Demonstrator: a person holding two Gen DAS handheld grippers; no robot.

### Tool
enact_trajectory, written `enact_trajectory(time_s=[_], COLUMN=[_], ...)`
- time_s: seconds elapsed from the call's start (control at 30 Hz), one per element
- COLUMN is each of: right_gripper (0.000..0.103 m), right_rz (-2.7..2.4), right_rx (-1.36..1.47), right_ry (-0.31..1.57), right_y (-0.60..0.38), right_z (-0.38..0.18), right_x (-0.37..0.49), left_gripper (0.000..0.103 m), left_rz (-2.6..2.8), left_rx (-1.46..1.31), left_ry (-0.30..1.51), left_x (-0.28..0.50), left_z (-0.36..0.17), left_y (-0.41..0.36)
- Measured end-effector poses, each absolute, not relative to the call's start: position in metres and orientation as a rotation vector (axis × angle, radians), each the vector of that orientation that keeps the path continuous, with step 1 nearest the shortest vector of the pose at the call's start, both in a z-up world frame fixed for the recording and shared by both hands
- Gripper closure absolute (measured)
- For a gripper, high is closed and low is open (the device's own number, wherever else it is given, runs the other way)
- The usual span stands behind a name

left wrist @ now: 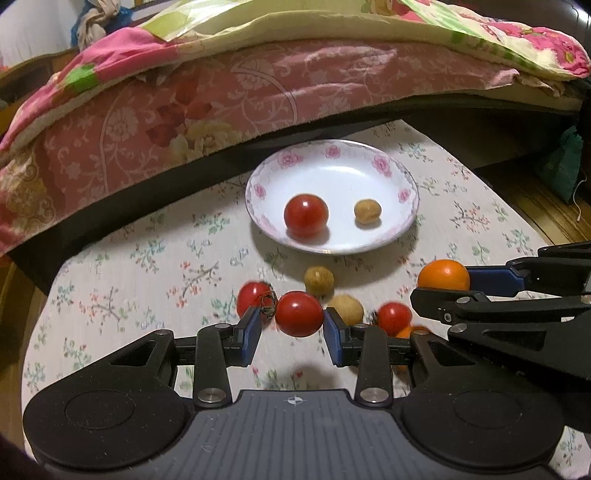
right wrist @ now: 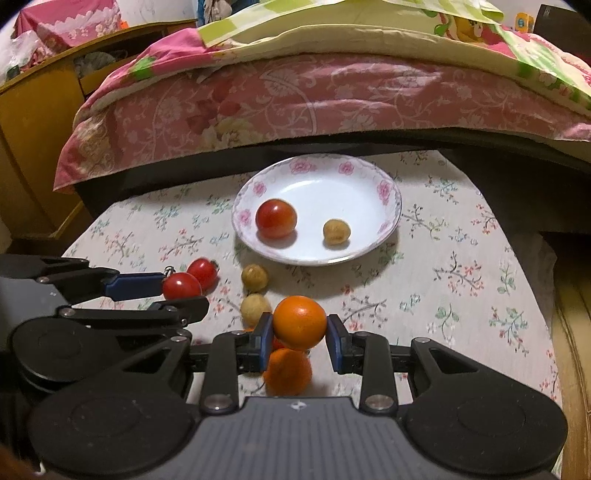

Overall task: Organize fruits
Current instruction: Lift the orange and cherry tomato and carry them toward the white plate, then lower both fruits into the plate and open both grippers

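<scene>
The left gripper [left wrist: 293, 325] has its blue pads closed on a red tomato [left wrist: 299, 313], glossy and round, held just above the cloth. The right gripper [right wrist: 300, 338] is clamped the same way on an orange [right wrist: 300, 322], smooth and bright, lifted over a second orange [right wrist: 288, 371] that lies blurred beneath it.

Around them on the cloth lie loose fruits: a tomato with a dry stem [left wrist: 254, 297] just left of the held one, another small tomato [left wrist: 393, 316] to its right, and two tan, rough-skinned longans [left wrist: 319, 280] [left wrist: 345, 309] between the grippers and the plate.

The plate [left wrist: 384, 166] is white with a rim of pink flowers and stands further back. In it sit a large red tomato [left wrist: 306, 215] and a longan [left wrist: 367, 211], apart from each other.

The tablecloth [left wrist: 129, 266] is pale, printed with small sprigs of green and red. Behind the table, a bed carries a pink damask cover [left wrist: 221, 96] under a green-and-pink floral quilt [left wrist: 498, 33]. In the right wrist view, a yellow wooden cabinet [right wrist: 33, 147] stands at the left.
</scene>
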State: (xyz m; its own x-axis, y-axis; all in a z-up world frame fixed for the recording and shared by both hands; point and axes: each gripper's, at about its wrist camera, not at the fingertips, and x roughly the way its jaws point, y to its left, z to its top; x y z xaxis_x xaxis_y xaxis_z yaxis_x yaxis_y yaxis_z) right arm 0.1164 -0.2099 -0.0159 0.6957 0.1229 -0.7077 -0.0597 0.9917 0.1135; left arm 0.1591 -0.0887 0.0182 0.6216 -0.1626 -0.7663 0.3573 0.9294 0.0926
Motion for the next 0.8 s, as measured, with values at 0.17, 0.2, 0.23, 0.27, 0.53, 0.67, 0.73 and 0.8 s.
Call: enact_trajectory(time_s=[0.17, 0.2, 0.23, 0.27, 0.53, 0.67, 0.73, 0.8], right_gripper=[0.077, 0.077, 0.077, 0.077, 0.077, 0.077, 0.077, 0.077], right_rz=[0.091, 0.090, 0.089, 0.090, 0.070, 0.063, 0.060, 0.060], right_rx=[0.085, 0.084, 0.083, 0.082, 0.073, 0.062, 0.043, 0.030], right_ry=[0.779, 0.776, 0.773, 0.772, 0.744, 0.731, 0.725, 0.717], right_y=[-0.215, -0.216, -0.217, -0.218, -0.227, -0.231, -0.231, -0.231], right_z=[-0.014, -0.014, -0.014, -0.014, -0.021, -0.024, -0.026, -0.027], right_x=[0.131, 0.134, 0.138, 0.142, 0.171, 0.182, 0.187, 0.190], left_gripper=[0.059, 0.060, 0.060, 0.060, 0.060, 0.060, 0.060, 0.060], left_rz=[-0.297, -0.294, -0.291, -0.289, -0.285, -0.279, -0.275, -0.271], left_rx=[0.254, 0.257, 0.261, 0.262, 0.280, 0.285, 0.282, 0.279], left_ry=[0.841, 0.839, 0.837, 0.836, 0.831, 0.832, 0.836, 0.841], left_x=[0.174, 0.177, 0.181, 0.184, 0.212, 0.223, 0.227, 0.231], left_z=[0.018, 0.017, 0.017, 0.016, 0.009, 0.004, 0.001, -0.002], left_y=[-0.095, -0.096, -0.097, -0.099, -0.113, -0.118, -0.118, -0.117])
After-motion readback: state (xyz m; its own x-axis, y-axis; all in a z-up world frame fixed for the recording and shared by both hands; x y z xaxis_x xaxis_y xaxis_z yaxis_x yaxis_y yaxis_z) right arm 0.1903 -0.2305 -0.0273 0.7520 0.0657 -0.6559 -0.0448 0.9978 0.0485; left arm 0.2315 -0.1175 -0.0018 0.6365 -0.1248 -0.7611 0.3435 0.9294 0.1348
